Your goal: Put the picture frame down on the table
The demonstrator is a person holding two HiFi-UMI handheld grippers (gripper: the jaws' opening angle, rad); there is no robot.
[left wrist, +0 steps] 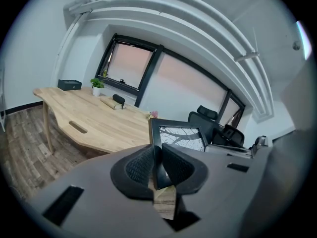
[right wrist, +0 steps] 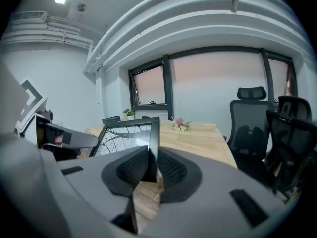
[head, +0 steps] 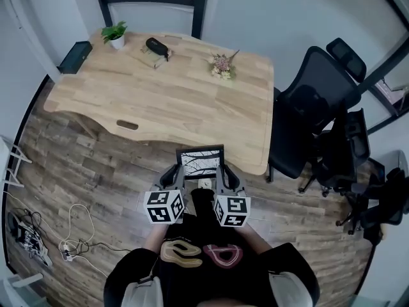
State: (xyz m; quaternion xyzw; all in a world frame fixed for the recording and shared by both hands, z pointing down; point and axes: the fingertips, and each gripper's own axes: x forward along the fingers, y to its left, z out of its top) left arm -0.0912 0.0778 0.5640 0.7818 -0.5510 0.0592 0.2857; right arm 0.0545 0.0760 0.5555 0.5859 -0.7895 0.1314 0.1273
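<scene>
- Presently the picture frame (head: pixel 200 160) is carried between two hand-held grippers at the near edge of the worktop (head: pixel 166 101). Whether it touches the wood cannot be told.
- Observed: the left hand-held gripper (left wrist: pixel 157 165) is clamped on the frame's left rail, its pads pressing the black moulding from both sides.
- Likewise, the right hand-held gripper (right wrist: pixel 152 166) is clamped on the right rail.
- The frame stands roughly upright, and its print of pale branching lines faces the person.
- Along the far side of the worktop are a potted plant (head: pixel 115 35), a dark case (head: pixel 156 45) and a bunch of flowers (head: pixel 222 66), all well apart from the frame.
- An office chair (head: pixel 313 101) stands at the worktop's right side.
- Cables (head: pixel 38 238) lie on the floor at the left.
</scene>
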